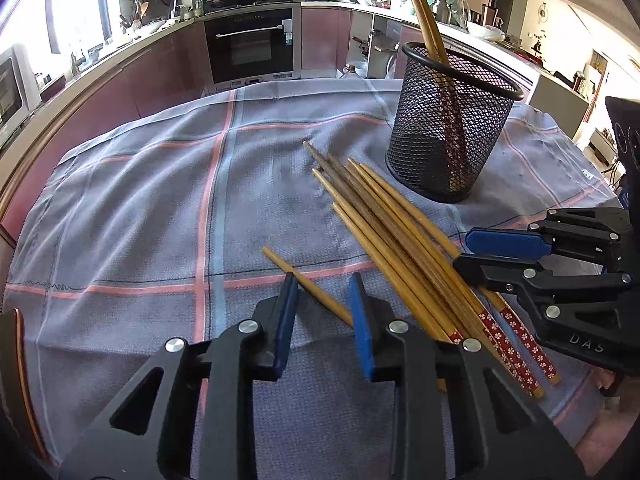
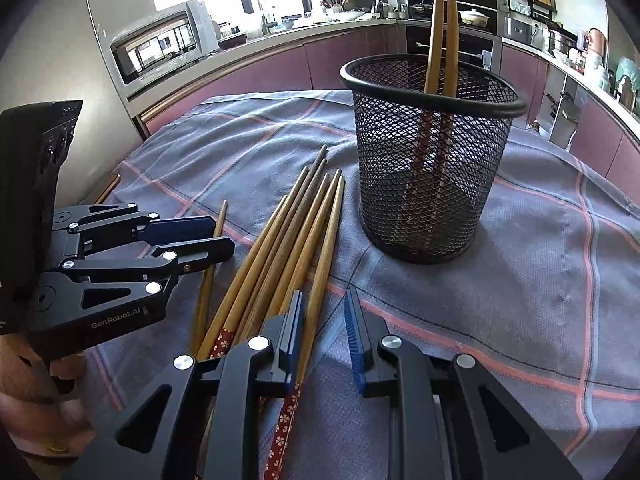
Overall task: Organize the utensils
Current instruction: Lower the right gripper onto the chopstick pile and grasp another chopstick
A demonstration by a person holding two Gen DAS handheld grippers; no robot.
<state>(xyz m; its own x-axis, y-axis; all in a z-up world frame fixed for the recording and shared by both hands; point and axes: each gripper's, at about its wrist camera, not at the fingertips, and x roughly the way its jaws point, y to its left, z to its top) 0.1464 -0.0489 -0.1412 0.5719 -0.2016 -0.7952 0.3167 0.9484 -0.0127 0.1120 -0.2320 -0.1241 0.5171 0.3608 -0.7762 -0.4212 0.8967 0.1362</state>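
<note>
Partly, right gripper [image 2: 324, 312] covers the chopsticks' [image 2: 280, 248] patterned ends.

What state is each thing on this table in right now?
Mesh cup: upright, two chopsticks standing inside.
Chopstick bundle: lying loose on the cloth.
Lone chopstick: lying between the left gripper's jaws.
Right gripper: jaws ajar over the bundle's edge.
Cloth: spread flat.

I see a table covered by a grey-blue cloth [image 1: 168, 208] with pink and pale-blue grid stripes. Directly on the cloth: 1 black mesh cup [image 1: 448, 128], upright, at the far right; a loose bundle of wooden chopsticks [image 1: 384, 216] lying flat beside it; 1 single chopstick [image 1: 308, 284] lying apart, left of the bundle.
</note>
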